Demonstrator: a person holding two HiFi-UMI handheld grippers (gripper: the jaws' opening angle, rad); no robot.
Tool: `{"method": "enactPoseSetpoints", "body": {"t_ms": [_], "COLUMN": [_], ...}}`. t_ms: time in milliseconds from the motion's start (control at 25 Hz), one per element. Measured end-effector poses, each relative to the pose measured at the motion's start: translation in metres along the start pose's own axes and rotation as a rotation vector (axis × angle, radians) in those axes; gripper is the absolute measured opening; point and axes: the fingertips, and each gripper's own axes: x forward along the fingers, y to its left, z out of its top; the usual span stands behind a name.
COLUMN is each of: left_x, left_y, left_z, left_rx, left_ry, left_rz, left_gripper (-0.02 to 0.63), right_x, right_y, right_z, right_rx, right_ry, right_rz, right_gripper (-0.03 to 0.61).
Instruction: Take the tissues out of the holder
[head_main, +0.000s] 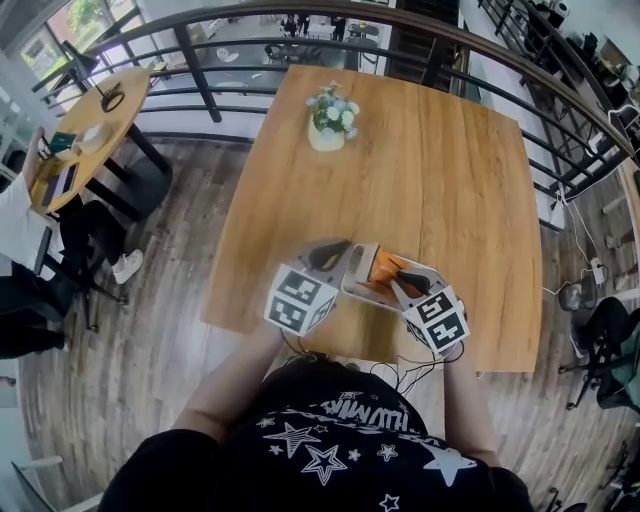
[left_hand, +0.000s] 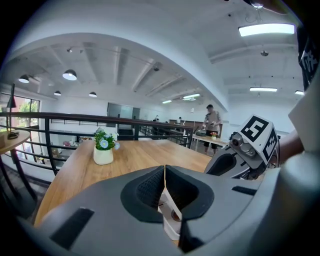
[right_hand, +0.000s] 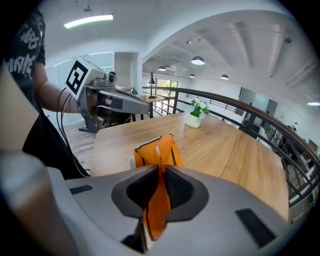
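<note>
An orange pack of tissues (head_main: 384, 266) stands in a white holder (head_main: 362, 288) near the front edge of the wooden table (head_main: 430, 170). My right gripper (head_main: 398, 284) is shut on the pack; in the right gripper view the orange tissues (right_hand: 158, 150) are pinched flat between its jaws (right_hand: 160, 176). My left gripper (head_main: 338, 260) comes in from the left and is shut on the holder's thin white wall (left_hand: 170, 222), which shows below its closed jaws (left_hand: 164, 173). Most of the holder is hidden behind the grippers.
A white pot of flowers (head_main: 328, 122) stands at the table's far end. A black railing (head_main: 200, 60) runs behind the table, and a round table (head_main: 95, 125) sits at far left. The right gripper (left_hand: 250, 150) shows close beside the left one.
</note>
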Motion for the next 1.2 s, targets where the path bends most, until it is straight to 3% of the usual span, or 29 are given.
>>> {"method": "enactPoseSetpoints", "body": {"t_ms": [520,840,1200], "left_x": [-0.024,-0.042,-0.049], "left_y": [-0.049,-0.066,-0.064], "left_z": [0.006,0.003,0.0], "left_rx": [0.018,0.02,0.026], "left_ry": [-0.021,-0.016,-0.032], "left_rz": [0.091,0.152,0.106], "left_gripper": [0.018,0.018,0.018], "right_x": [-0.054,-0.064,-0.067], "right_y": [-0.008,-0.007,0.011], "right_z": [-0.001,0.003,0.006], "right_rx": [0.02,0.002,0.067], "right_ry": [-0.144,-0.206,-0.227], "right_rz": [-0.021,0.014,-0.014], "right_gripper": [0.04,0.034,0.034]}}
